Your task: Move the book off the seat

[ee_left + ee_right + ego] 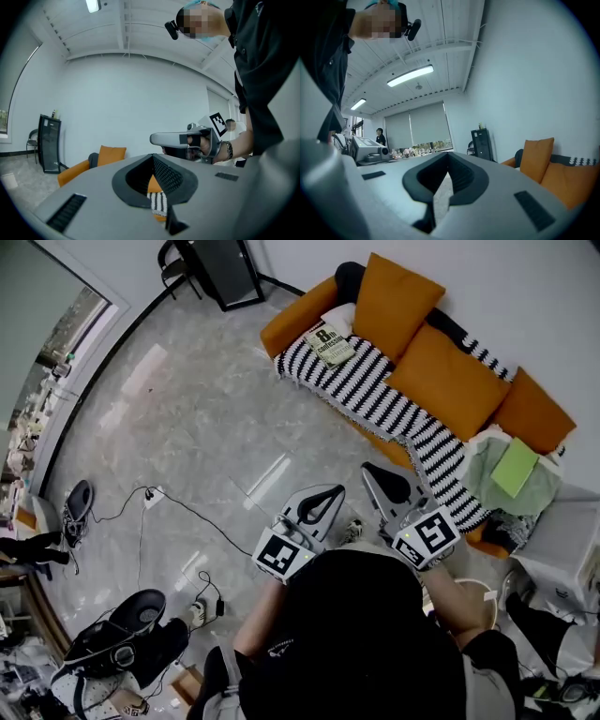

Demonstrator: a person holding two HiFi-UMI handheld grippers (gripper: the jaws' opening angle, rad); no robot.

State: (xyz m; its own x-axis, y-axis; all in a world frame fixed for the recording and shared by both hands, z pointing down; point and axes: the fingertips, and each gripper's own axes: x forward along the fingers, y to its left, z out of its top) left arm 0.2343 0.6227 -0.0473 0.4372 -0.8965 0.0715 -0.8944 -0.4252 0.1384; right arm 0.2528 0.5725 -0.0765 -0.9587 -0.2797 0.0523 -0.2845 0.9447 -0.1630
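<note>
**Head view:** A pale paperback book with black lettering (329, 343) is seen lying flat on the black-and-white striped throw (375, 395), at the armrest end of the orange fabric sofa (298, 320) and beside a white pillow (339, 319). It is judged light and fairly stiff, though apt to flex; a pinch across a free edge is advised. The left gripper (324, 493) and right gripper (373, 472) are held well apart from the sofa.

**Left gripper view:** The fingers (169, 176) are drawn together on nothing.

**Right gripper view:** The fingers (462, 176) are likewise closed and empty.
</note>
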